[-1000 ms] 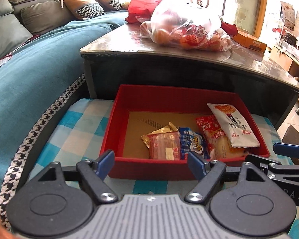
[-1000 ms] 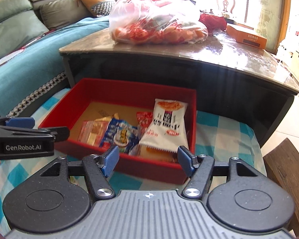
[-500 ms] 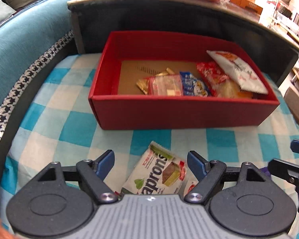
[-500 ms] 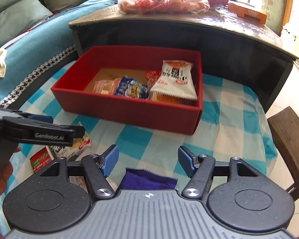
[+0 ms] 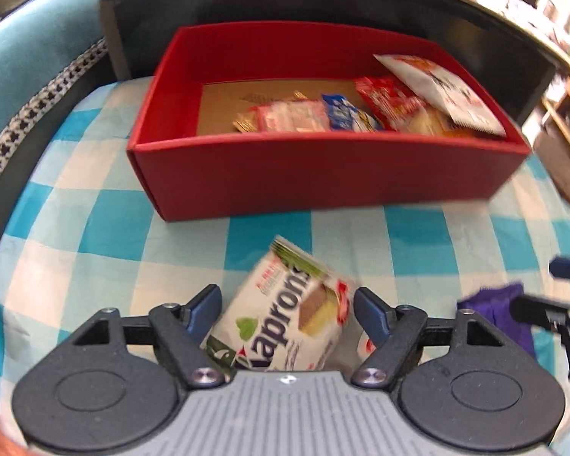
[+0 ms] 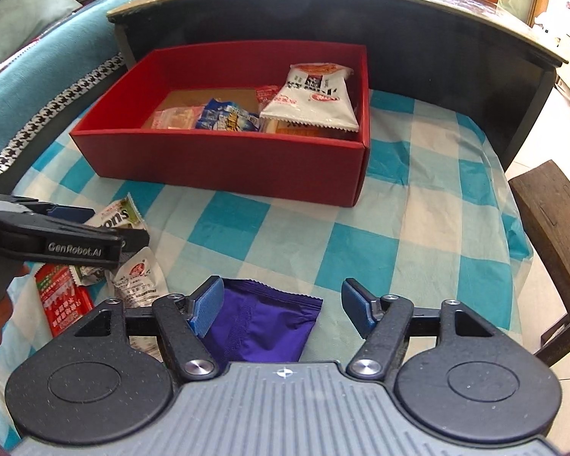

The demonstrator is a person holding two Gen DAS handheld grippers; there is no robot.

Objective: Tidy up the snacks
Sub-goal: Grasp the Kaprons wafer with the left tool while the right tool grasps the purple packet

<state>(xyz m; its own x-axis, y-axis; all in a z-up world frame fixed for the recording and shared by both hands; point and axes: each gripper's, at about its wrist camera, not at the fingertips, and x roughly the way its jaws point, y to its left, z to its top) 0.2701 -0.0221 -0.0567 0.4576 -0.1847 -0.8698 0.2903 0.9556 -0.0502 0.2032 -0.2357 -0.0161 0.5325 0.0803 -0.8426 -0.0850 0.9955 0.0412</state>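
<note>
Red box (image 6: 224, 159) holds snack packets (image 6: 307, 100) — left hand-held gripper (image 5: 287, 306) closing, right (image 6: 283, 304) opening, neither gripping.

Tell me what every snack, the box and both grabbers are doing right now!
Red box: open, partly filled with snacks.
White wafer pack: lying on the cloth, ungripped.
Purple pack: flat on the cloth, ungripped.
Left gripper: closing around the wafer pack.
Right gripper: opening over the purple pack.

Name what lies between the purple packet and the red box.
Only bare checked cloth separates the purple packet from the red box, seen in the right wrist view.
</note>
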